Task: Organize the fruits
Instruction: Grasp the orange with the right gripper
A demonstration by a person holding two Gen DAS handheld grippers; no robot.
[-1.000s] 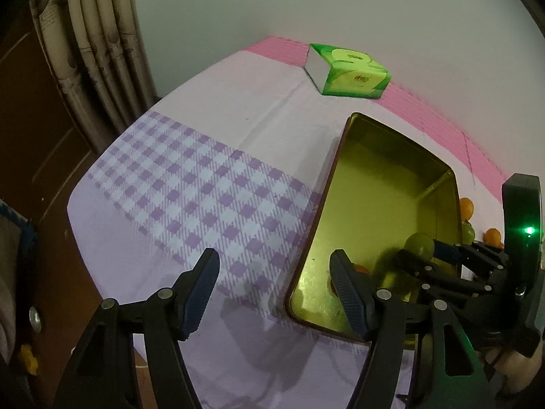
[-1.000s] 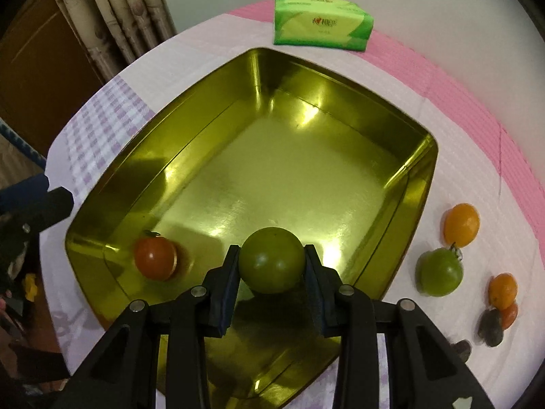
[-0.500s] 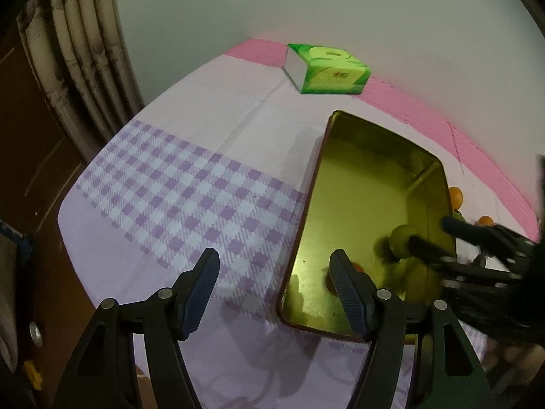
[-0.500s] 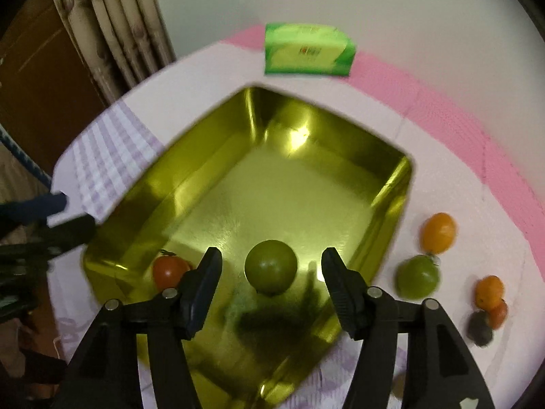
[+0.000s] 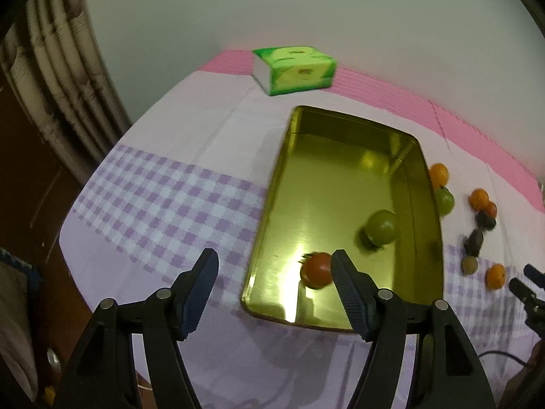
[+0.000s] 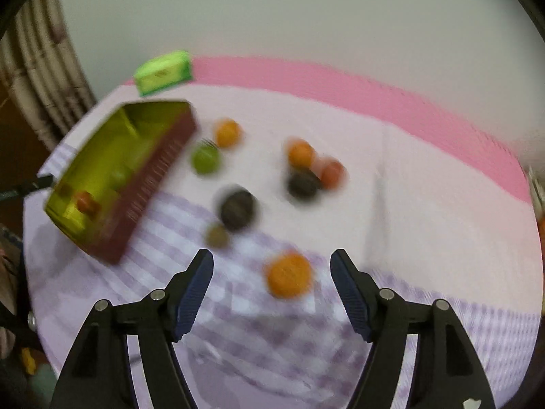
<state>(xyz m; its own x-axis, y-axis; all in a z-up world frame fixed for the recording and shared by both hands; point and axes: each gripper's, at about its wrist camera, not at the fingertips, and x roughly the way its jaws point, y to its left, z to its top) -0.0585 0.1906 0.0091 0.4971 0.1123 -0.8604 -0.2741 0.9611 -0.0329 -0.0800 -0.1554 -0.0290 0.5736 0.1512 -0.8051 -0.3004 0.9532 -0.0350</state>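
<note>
In the left wrist view, the left gripper point(image 5: 274, 284) is seen held apart over the near left corner of a gold tray point(image 5: 272, 184) on the worktop point(image 5: 163, 204), with nothing gripped between its fingers point(image 5: 201, 289); inside the tray a red tomato point(image 5: 316, 270) lies near the front wall and a green fruit point(image 5: 382, 226) sits by the right wall; a green tissue box point(image 5: 294, 68) is seen behind the tray; more fruits lie outside to the right, an orange one point(image 5: 439, 174) and a green one point(image 5: 445, 201) just beside the rim. In the right wrist view, which is blurred, the right gripper point(image 6: 271, 284) is opening, with nothing pressed by its fingers point(image 6: 196, 288); an orange fruit point(image 6: 289, 274) lies on the cloth between them; two dark fruits point(image 6: 237, 209) and others are scattered beyond; the tray point(image 6: 150, 184) is seen at left.
</note>
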